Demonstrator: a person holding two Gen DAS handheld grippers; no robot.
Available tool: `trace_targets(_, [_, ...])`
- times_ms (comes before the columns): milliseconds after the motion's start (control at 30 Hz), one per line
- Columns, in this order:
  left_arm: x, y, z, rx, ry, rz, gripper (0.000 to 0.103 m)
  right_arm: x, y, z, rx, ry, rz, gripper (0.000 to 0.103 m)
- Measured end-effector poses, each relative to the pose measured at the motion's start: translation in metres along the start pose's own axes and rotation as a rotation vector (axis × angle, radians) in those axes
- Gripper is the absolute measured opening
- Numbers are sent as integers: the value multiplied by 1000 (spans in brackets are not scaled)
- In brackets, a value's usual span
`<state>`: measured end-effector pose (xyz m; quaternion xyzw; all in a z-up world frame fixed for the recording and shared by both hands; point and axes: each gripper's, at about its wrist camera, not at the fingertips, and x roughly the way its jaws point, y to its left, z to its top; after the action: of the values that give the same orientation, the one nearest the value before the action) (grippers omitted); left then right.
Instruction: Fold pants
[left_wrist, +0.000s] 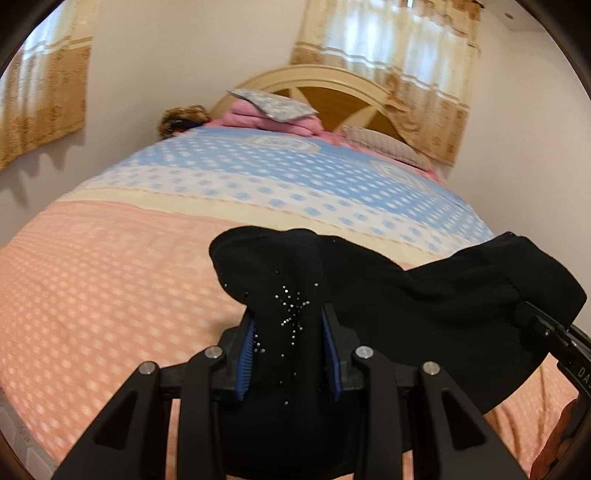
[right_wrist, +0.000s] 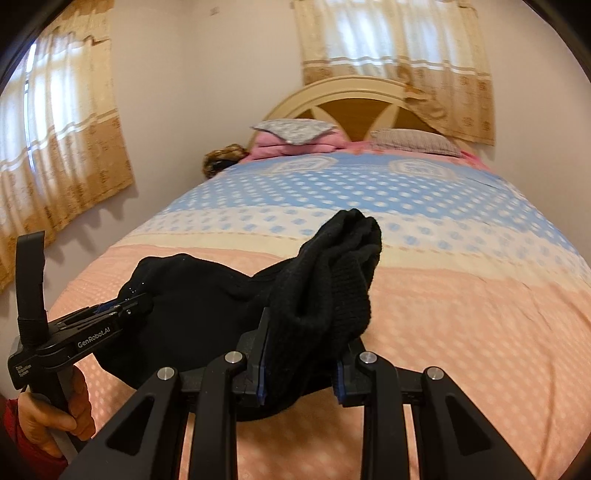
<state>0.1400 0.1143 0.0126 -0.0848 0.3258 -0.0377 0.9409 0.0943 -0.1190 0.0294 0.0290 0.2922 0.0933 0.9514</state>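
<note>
The black knit pants (left_wrist: 424, 295) with small sparkling studs hang lifted above the bed (left_wrist: 110, 277) with its pink and blue dotted cover, stretched between both tools. The left tool (left_wrist: 291, 328) is clamped on a bunched fold that rises up between its blue-padded fingers (left_wrist: 248, 347). The right tool (right_wrist: 301, 354) is likewise clamped on a ribbed, bunched end of the pants, which pokes up past its fingers. The cloth sags between them.

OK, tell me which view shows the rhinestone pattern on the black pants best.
The left wrist view: the rhinestones sparkle on the black pants clamped in the left gripper. The right wrist view shows only a few faint specks near the left gripper.
</note>
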Motion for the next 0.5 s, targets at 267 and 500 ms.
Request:
trace_targets(267, [-4, 67, 23, -51, -70, 159, 34, 61, 72, 29, -65, -12, 124, 27])
trace_targets(500, [16, 101, 26, -37, -106, 308, 34, 120, 117, 37, -103, -10, 177, 27])
